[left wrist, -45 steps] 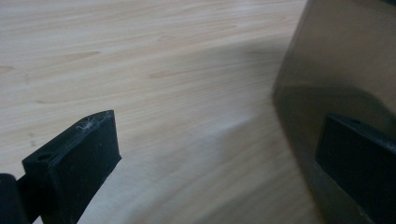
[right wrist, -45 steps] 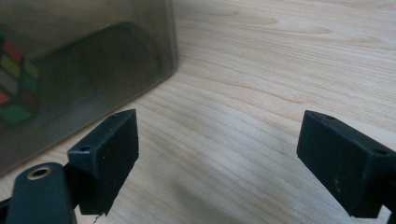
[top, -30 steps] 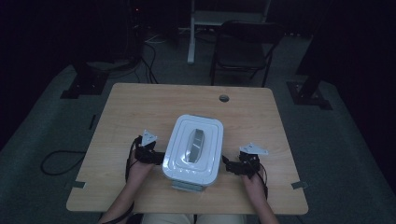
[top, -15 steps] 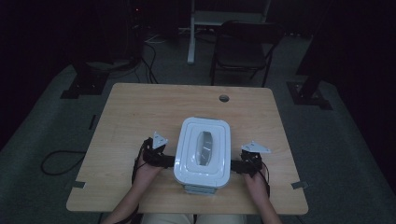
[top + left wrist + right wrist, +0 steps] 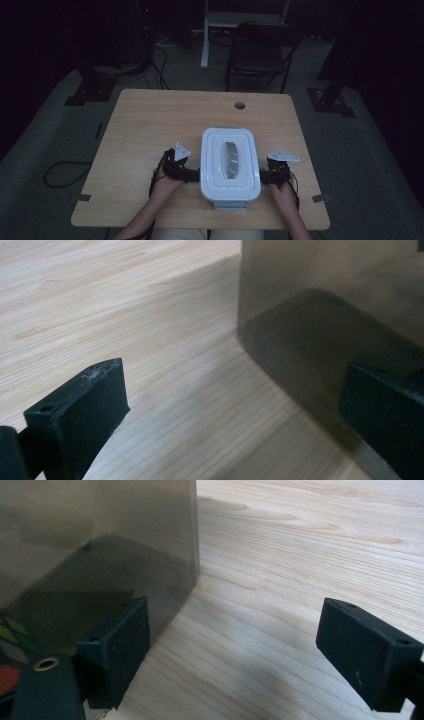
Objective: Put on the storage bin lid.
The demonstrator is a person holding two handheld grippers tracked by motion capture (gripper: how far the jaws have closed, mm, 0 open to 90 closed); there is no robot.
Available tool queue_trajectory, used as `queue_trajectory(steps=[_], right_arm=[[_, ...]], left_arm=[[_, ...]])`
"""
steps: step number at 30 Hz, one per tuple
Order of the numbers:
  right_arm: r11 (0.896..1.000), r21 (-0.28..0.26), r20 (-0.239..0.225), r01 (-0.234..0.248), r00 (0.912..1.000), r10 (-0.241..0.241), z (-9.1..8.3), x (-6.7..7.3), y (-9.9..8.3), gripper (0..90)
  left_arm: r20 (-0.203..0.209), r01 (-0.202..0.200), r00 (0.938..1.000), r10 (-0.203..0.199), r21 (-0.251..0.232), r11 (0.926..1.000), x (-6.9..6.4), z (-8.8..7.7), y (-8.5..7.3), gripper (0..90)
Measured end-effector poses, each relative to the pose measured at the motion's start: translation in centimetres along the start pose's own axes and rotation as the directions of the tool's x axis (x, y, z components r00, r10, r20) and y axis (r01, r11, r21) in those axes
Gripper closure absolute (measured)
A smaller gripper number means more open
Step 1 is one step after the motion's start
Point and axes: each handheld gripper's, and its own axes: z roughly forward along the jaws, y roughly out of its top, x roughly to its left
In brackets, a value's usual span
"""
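A white-lidded storage box [image 5: 230,165] with smoky translucent walls stands on the wooden surface [image 5: 150,125], at the middle of its near half, close to the person's edge. Compared with a second ago, the box has turned: then it sat askew, its long side slanted across the surface; now it lies square, long side running straight away from the person, and it sits a little nearer the front edge.

The left hand-held gripper [image 5: 192,175] sits against the box's left wall, having moved in from farther left. In the left gripper view its jaws stand wide apart, one over bare wood and the other in front of the tinted wall [image 5: 320,315]; they clasp nothing.

The right hand-held gripper [image 5: 264,176] is at the box's right wall. In the right gripper view its jaws are likewise spread wide, one before the corner of the box [image 5: 100,545], the other over bare wood, with nothing held between them.
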Motion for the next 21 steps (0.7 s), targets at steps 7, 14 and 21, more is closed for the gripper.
queue_trajectory(steps=[7, 14, 21], right_arm=[[1.000, -0.002, -0.002, -0.022, 0.9998, 0.022, -0.5, -0.7, -0.4, 13.9], [1.000, -0.009, 0.004, -0.021, 0.9998, 0.021, -0.4, -0.9, -0.8, 13.1], [0.999, -0.010, 0.017, -0.034, 0.9993, 0.034, -0.4, -1.1, -1.2, 13.1]], left_arm=[[0.012, -0.012, 0.9998, 0.013, -0.013, 0.9998, -0.7, 0.3, 0.3, 0.5], [0.026, -0.005, 0.9997, 0.006, -0.049, 0.9988, -0.2, 0.3, 0.1, 0.5], [0.054, -0.001, 0.9985, 0.005, -0.079, 0.9969, 0.2, 0.1, -0.3, 0.6]])
